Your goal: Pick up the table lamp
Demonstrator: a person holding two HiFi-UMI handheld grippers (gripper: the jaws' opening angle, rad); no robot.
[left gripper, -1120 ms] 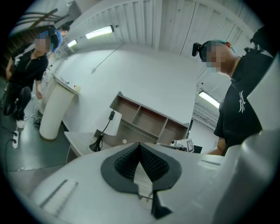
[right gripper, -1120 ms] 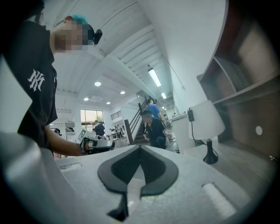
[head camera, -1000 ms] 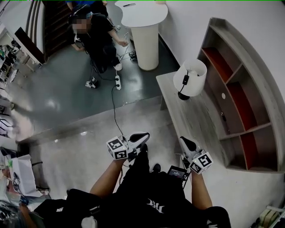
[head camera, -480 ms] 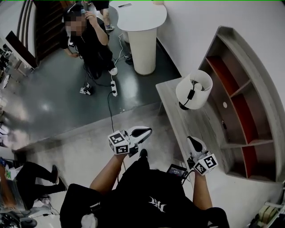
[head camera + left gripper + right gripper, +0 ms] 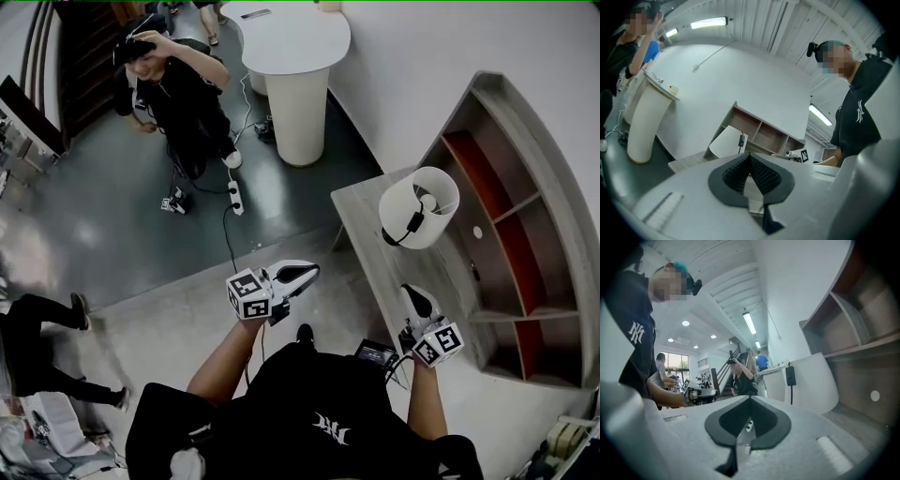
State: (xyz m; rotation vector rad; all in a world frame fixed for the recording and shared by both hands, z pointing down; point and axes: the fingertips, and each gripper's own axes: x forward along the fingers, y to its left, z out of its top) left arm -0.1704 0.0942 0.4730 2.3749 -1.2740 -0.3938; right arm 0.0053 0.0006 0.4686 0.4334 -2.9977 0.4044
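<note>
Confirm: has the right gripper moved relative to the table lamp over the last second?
Yes. In the head view the right gripper has moved toward the table lamp on the wooden table; the gap between them is clearly shorter.

A white pedestal table with a rounded oblong top point(image 5: 291, 37) stands at the top centre, on a glossy dark grey floor point(image 5: 103, 225) that fills the upper left. Beside it, at the upper left, a person in black clothes point(image 5: 178, 94) has one hand raised to the head. A white power strip point(image 5: 234, 197) lies on the dark floor below that person, and a thin black cable point(image 5: 228, 246) runs down from it. At the right, a low grey wood-grain table point(image 5: 370, 239) stands against a curved grey shelf unit with red-backed compartments point(image 5: 553, 202). A second person's dark-clad legs point(image 5: 37, 323) show at the left edge.
</note>
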